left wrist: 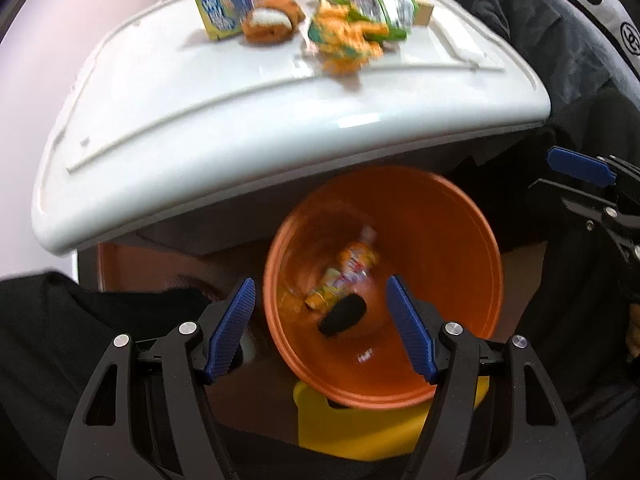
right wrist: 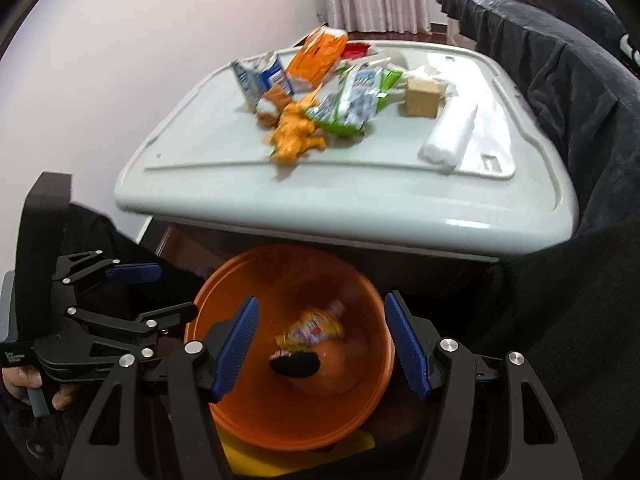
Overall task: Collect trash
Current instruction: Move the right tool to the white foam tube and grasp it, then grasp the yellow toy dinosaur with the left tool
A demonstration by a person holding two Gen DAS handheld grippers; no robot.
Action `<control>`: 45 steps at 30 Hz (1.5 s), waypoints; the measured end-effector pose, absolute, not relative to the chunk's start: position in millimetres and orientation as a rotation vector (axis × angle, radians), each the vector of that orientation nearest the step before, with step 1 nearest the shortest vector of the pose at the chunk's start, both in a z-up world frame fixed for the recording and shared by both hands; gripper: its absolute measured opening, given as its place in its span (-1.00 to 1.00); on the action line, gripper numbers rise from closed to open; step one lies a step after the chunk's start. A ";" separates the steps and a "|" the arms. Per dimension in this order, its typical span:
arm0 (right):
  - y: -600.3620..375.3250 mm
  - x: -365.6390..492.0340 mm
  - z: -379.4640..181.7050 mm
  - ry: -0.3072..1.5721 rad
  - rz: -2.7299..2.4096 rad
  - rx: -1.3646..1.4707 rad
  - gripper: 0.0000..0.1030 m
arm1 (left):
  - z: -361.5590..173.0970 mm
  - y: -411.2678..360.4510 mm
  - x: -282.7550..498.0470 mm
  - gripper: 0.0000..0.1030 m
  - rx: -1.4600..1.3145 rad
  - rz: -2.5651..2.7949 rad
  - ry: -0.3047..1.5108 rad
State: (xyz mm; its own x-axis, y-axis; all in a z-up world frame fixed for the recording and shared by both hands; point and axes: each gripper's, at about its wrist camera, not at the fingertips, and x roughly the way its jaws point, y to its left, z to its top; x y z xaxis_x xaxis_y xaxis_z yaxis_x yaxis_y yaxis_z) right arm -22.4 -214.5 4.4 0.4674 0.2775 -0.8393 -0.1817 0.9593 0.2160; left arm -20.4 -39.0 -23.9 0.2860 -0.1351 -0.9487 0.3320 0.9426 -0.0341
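An orange bin (left wrist: pixel 448 216) (right wrist: pixel 240 412) stands on the floor below the white table's front edge. Inside lie a yellow-orange snack wrapper (left wrist: pixel 352 268) (right wrist: pixel 312 328) and a black object (left wrist: pixel 342 314) (right wrist: pixel 296 364). My left gripper (left wrist: pixel 320 320) is open and empty above the bin mouth; it also shows in the right wrist view (right wrist: pixel 156 292). My right gripper (right wrist: pixel 318 340) is open and empty over the bin; its blue finger (left wrist: pixel 580 164) shows in the left wrist view. On the white table (left wrist: pixel 200 120) (right wrist: pixel 360 200) lie an orange crumpled wrapper (left wrist: pixel 344 40) (right wrist: pixel 296 132), green-white wrappers (right wrist: pixel 356 100) and a blue-white carton (left wrist: pixel 216 4) (right wrist: pixel 260 76).
A cardboard cube (right wrist: pixel 422 98), a white plastic roll (right wrist: pixel 450 132) and an orange bag (right wrist: pixel 320 56) also lie on the table. A black cloth-covered seat (right wrist: pixel 580 80) stands right of the table. A yellow object (left wrist: pixel 360 428) sits under the bin. A wall is at left.
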 end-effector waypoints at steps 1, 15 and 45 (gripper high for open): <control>-217.6 -18.7 6.7 1.037 0.271 0.110 0.25 | -20.5 -39.7 -14.4 0.30 0.175 -0.313 1.232; -278.6 106.1 15.0 0.993 -0.049 0.230 0.25 | -2.7 -58.8 49.8 0.35 0.110 -0.286 1.088; -239.1 138.4 -23.2 0.973 -0.149 0.052 -0.58 | -10.6 -60.6 49.9 0.38 0.054 -0.239 1.020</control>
